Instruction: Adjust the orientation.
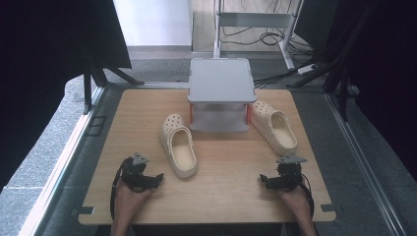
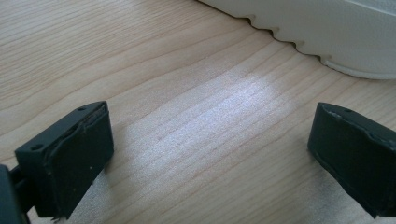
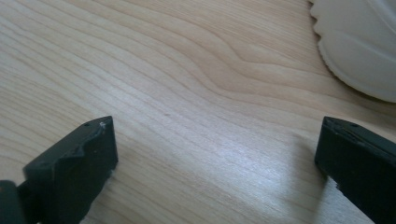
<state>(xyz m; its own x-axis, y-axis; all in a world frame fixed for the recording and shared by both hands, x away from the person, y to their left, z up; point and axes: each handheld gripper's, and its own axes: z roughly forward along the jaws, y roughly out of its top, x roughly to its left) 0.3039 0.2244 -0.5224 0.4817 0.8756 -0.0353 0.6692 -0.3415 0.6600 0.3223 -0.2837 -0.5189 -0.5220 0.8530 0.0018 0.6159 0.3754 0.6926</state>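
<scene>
Both hands rest low at the near edge of the desk [image 1: 216,196], each with its claw pointing inward across the wood. The left claw [image 1: 156,178] stands wide open with nothing between its jaws, and the left gripper view looks over bare grain with the ridged sole of the near clog [image 2: 327,32] just ahead. The right claw [image 1: 264,180] is just as wide and just as empty; in the right gripper view the scalloped edge of the far clog [image 3: 359,51] sits off at the upper corner.

The near clog [image 1: 179,145] lies out in the open, toe pointing away, a little left of the grey rack [image 1: 221,81] at the back of the desk. The far clog [image 1: 275,127] lies at the rack's right side, its toe touching or almost touching a red post.

To my eye nothing has been picked up yet; this looks like the starting pose before the reach. The next move probably asks the left claw to travel forward and straddle the clog's side wall or heel rim, then close firmly, since the soft foam may flex.
</scene>
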